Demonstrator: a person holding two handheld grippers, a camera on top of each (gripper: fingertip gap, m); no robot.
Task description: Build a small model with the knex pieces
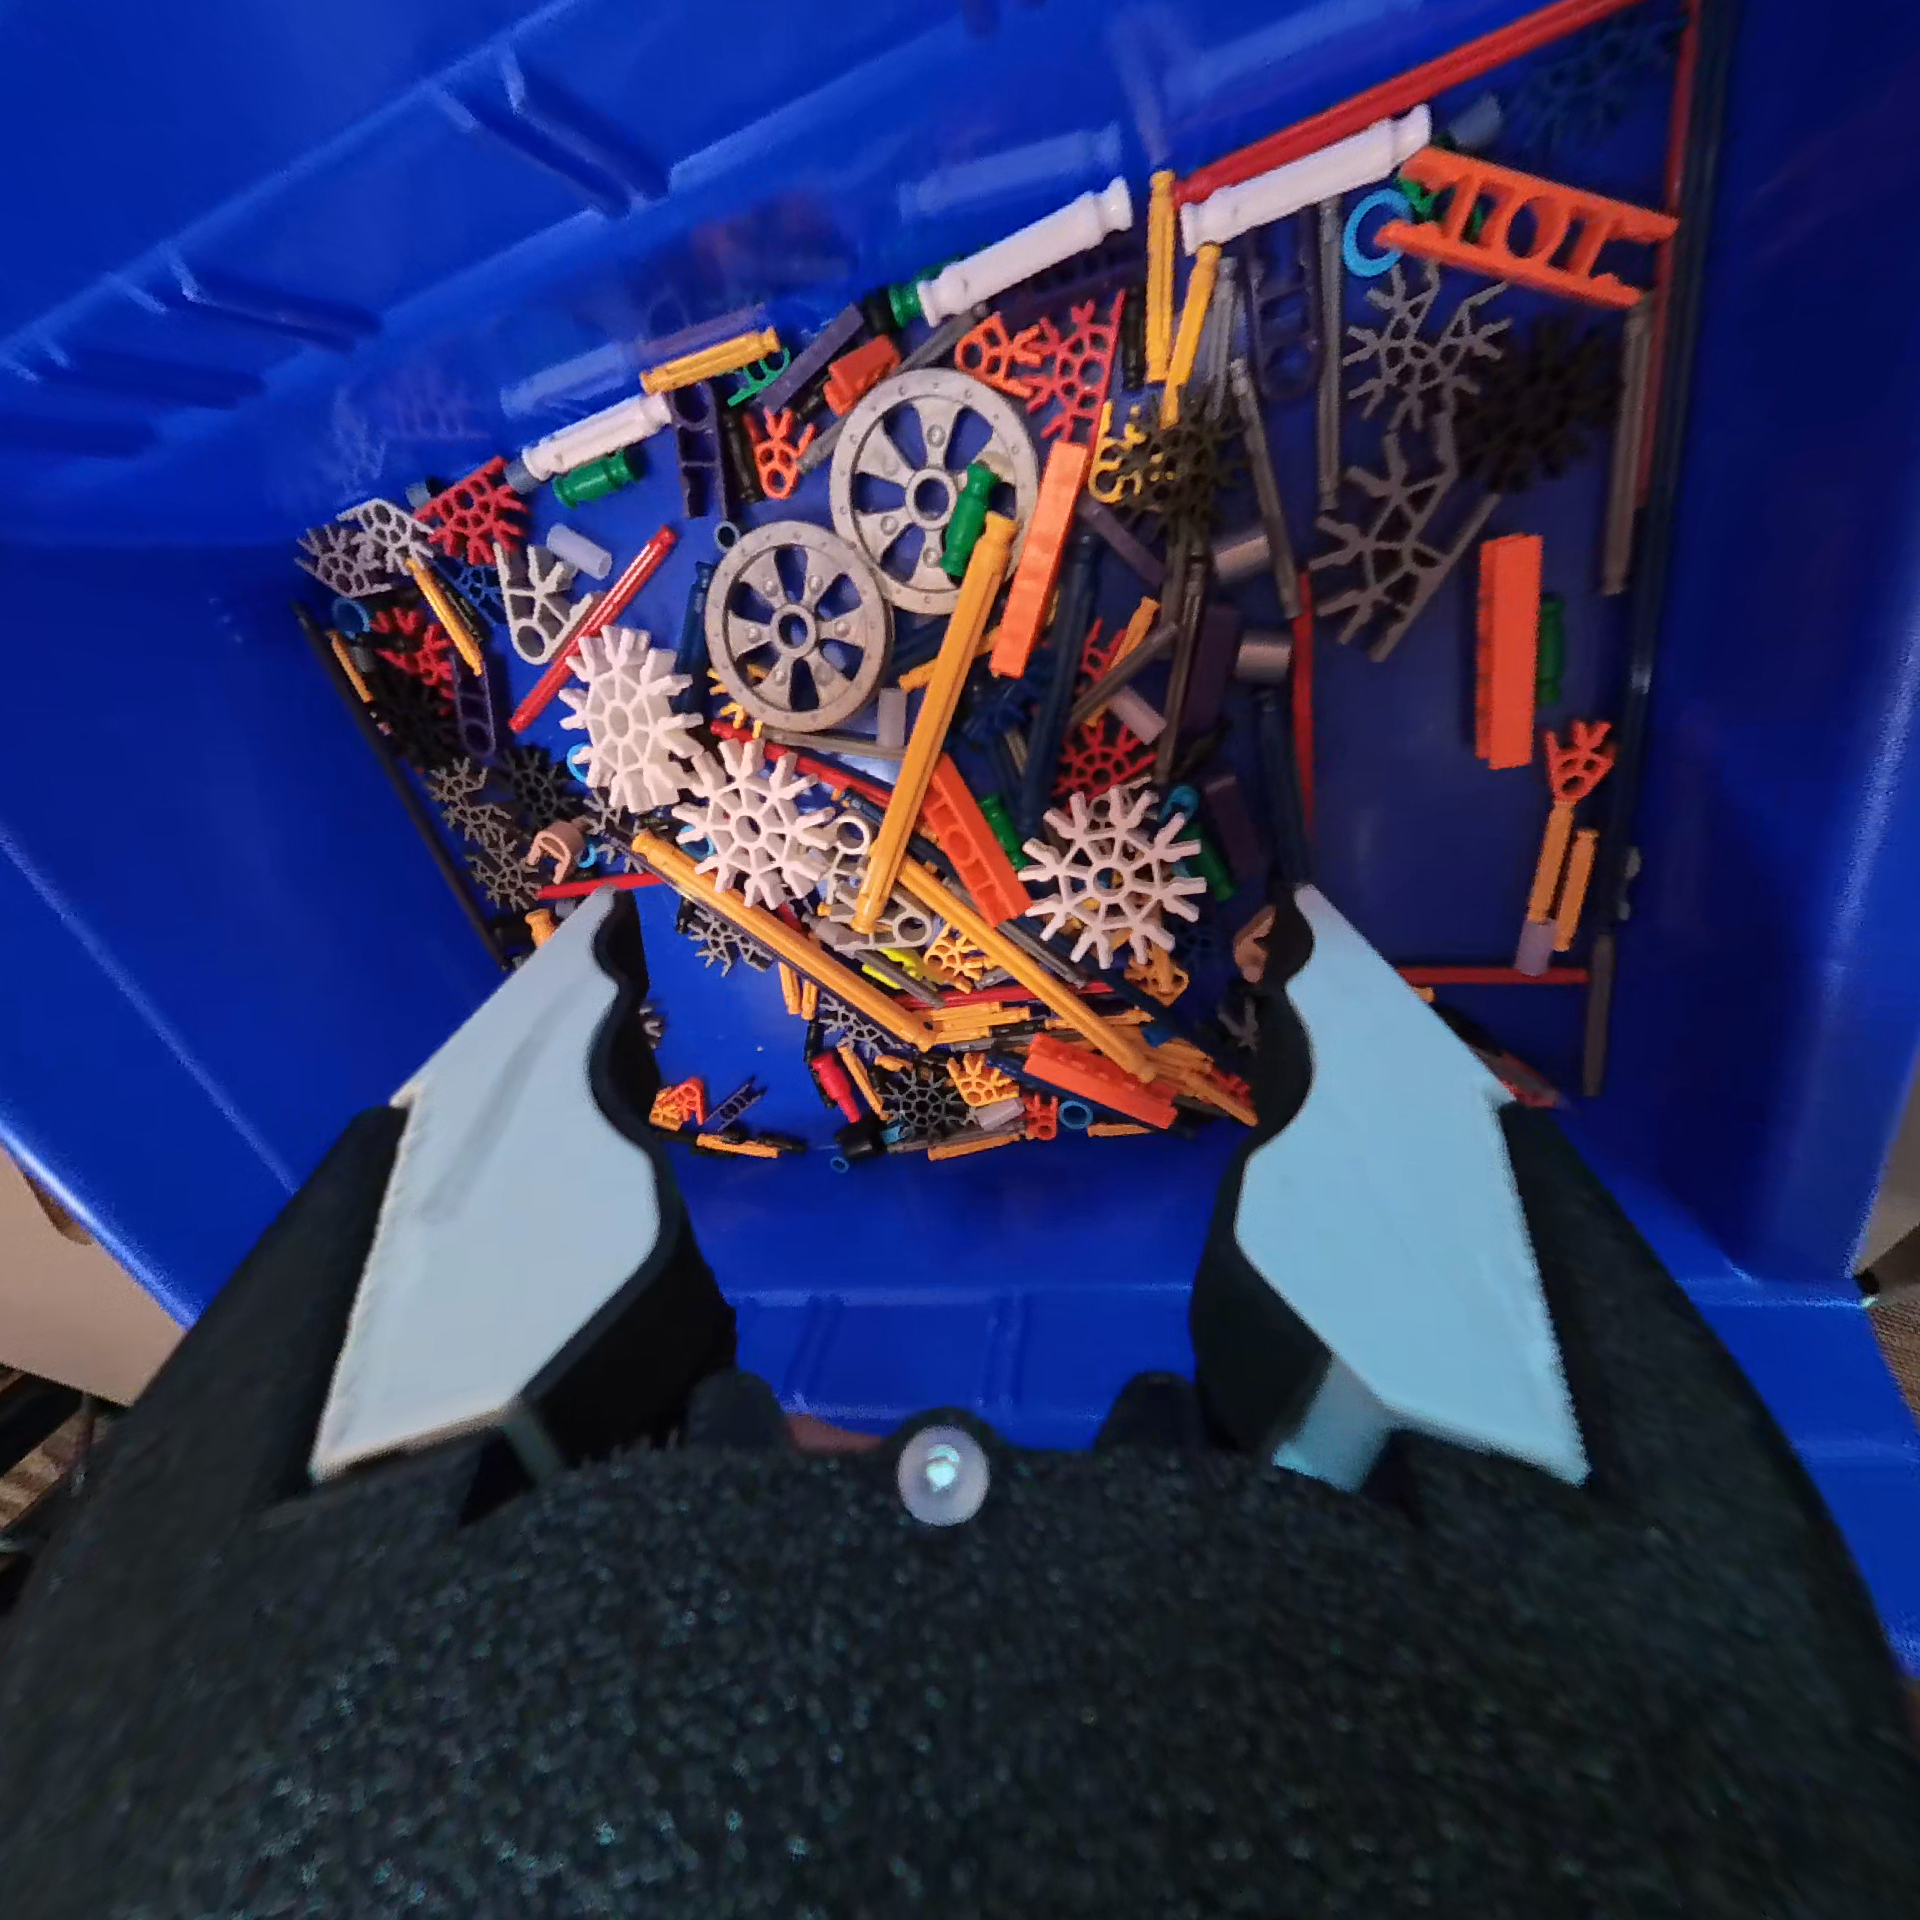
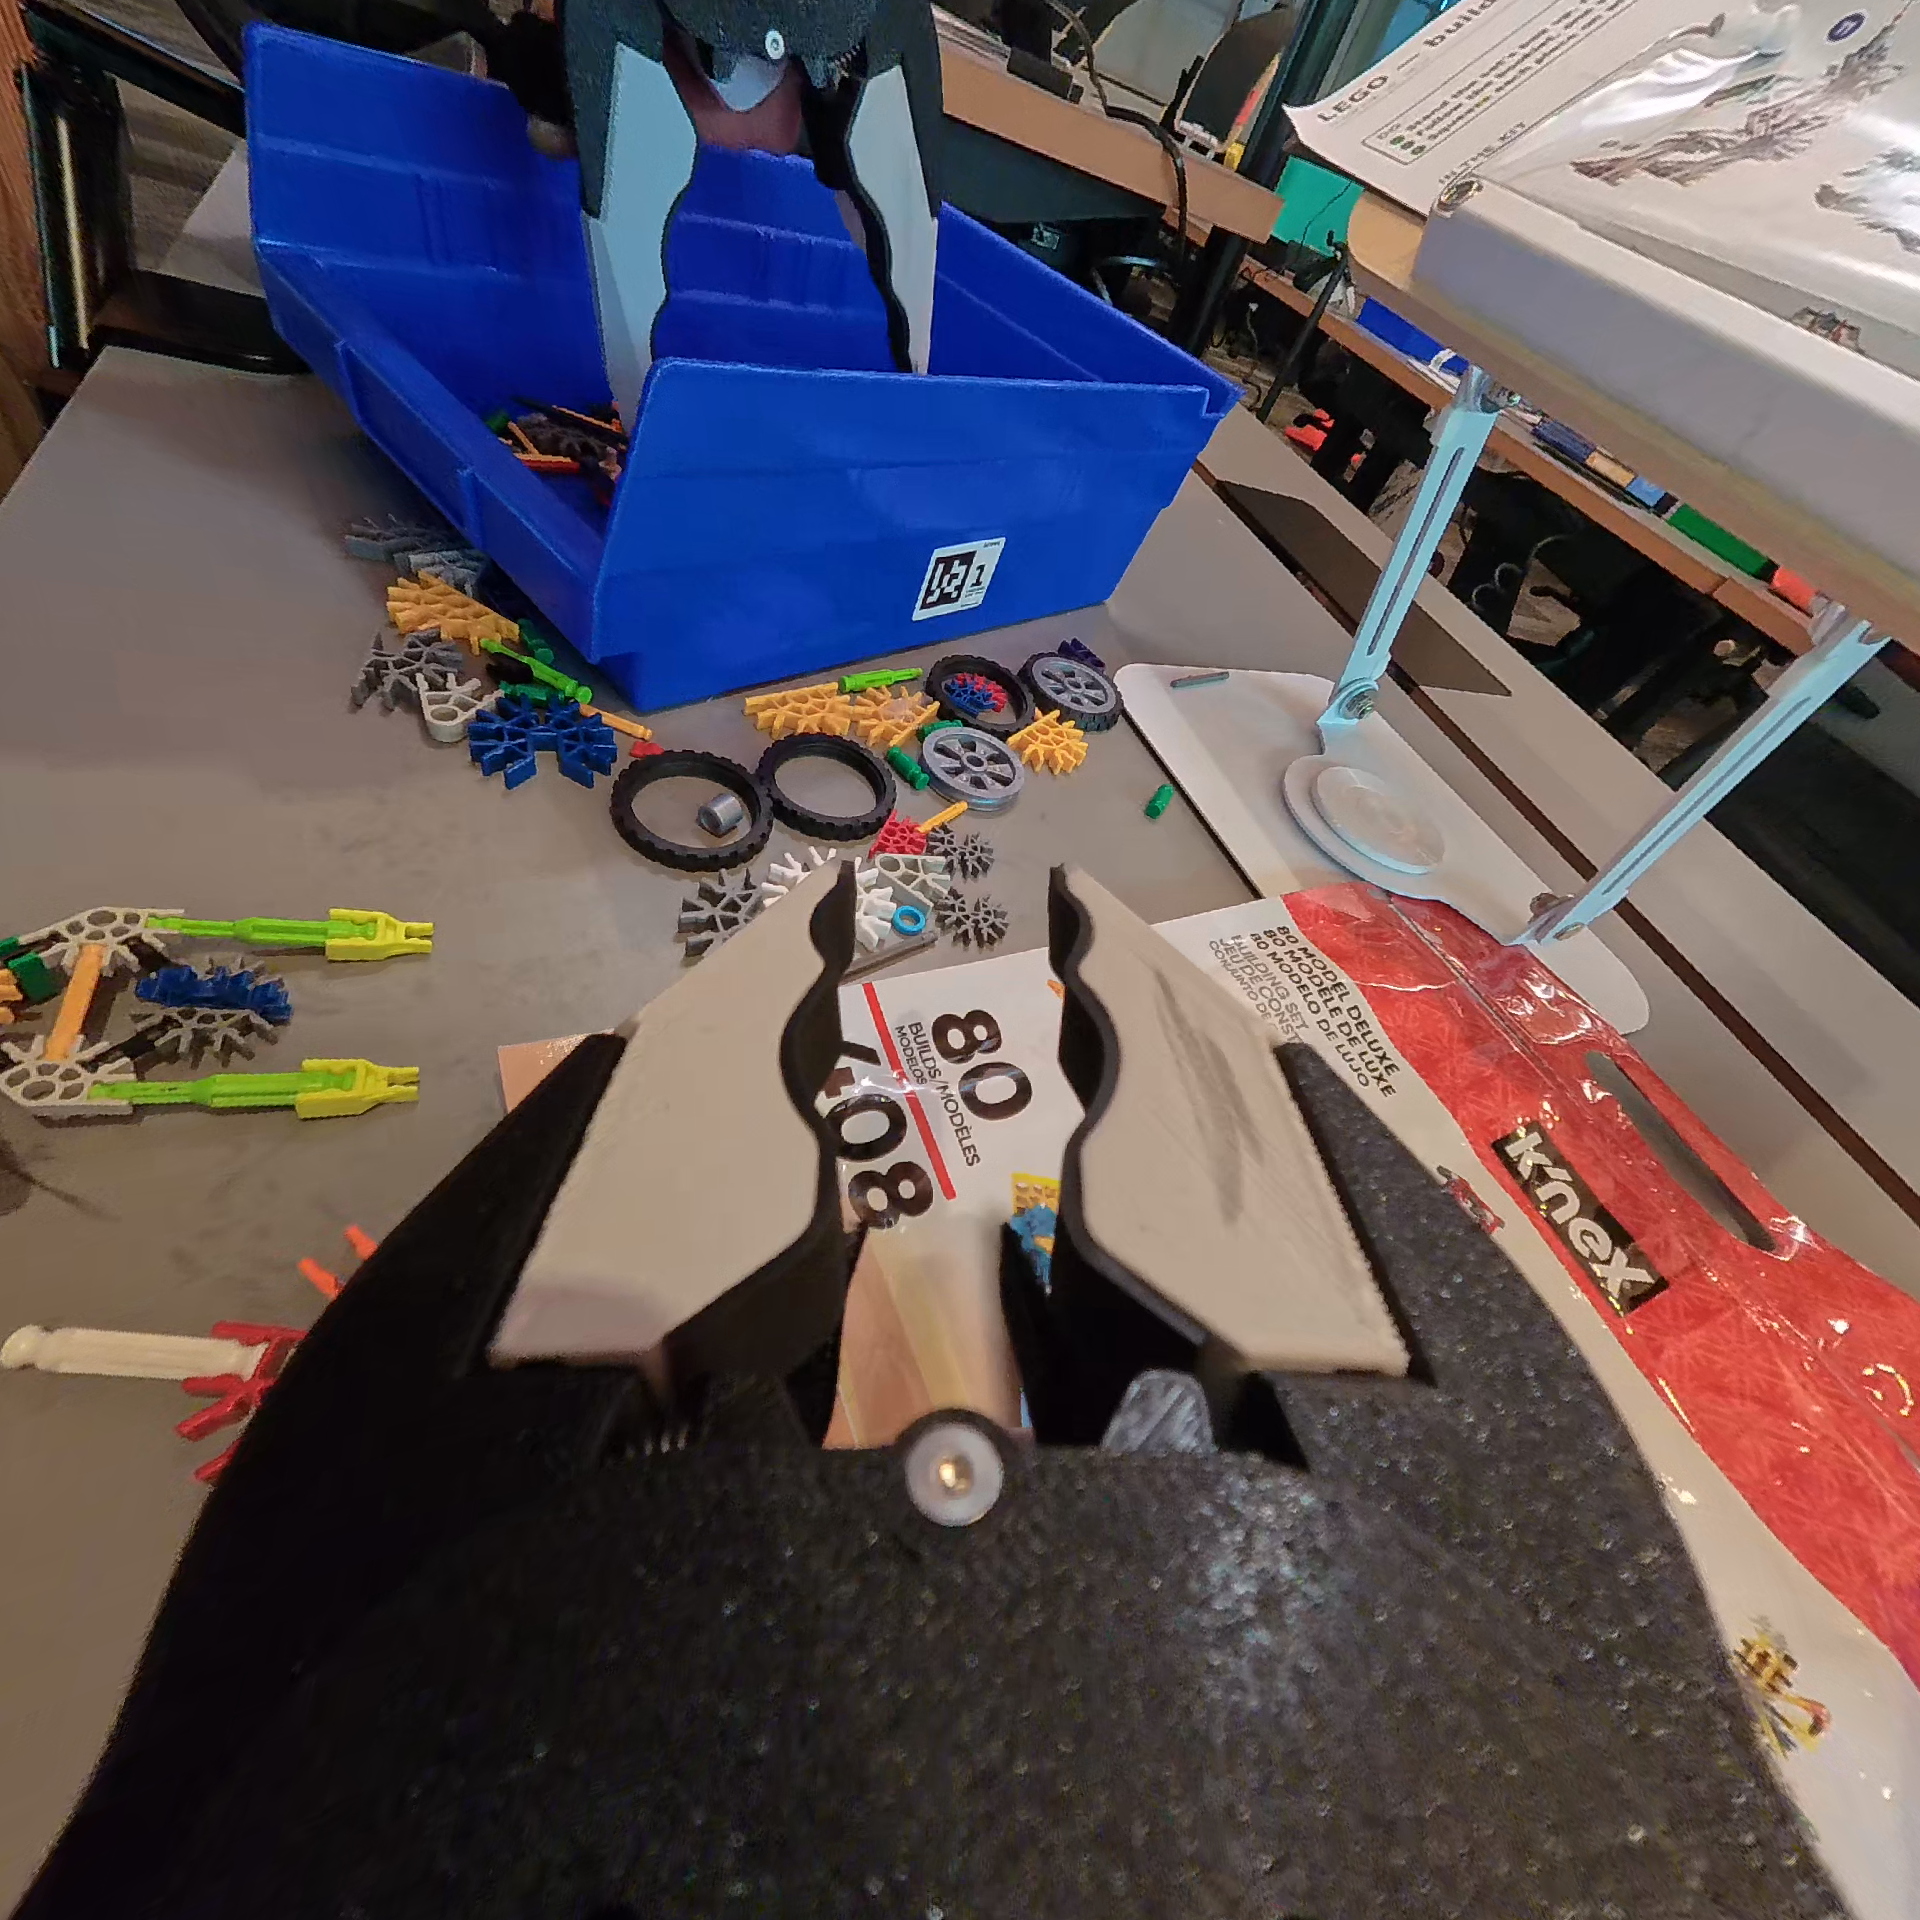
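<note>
My left gripper [image 1: 951, 914] is open and empty, reaching down into a blue bin [image 1: 260, 935]. Its tips hover just above a heap of construction-toy pieces: two grey spoked wheels [image 1: 798, 629], white snowflake connectors [image 1: 748, 821], yellow rods [image 1: 935, 717] and orange bars [image 1: 1039, 556]. The right wrist view shows this gripper [image 2: 769, 379] dipping into the bin [image 2: 831, 520] from above. My right gripper [image 2: 951, 878] is open and empty, held above a red and white toy package [image 2: 1558, 1195] on the grey table [image 2: 260, 831].
Loose pieces lie in front of the bin: black tyres [image 2: 691, 810], a grey wheel [image 2: 971, 766], a blue connector [image 2: 540, 738]. A partial build with lime pieces [image 2: 208, 997] and a white rod [image 2: 125, 1351] lie at the left. A white stand [image 2: 1382, 790] holds an instruction sheet at the right. One gripper's finger ends stand about 25 cm off the other's. The blue connector [image 2: 540, 738] is about equally far from each gripper, around 15 cm.
</note>
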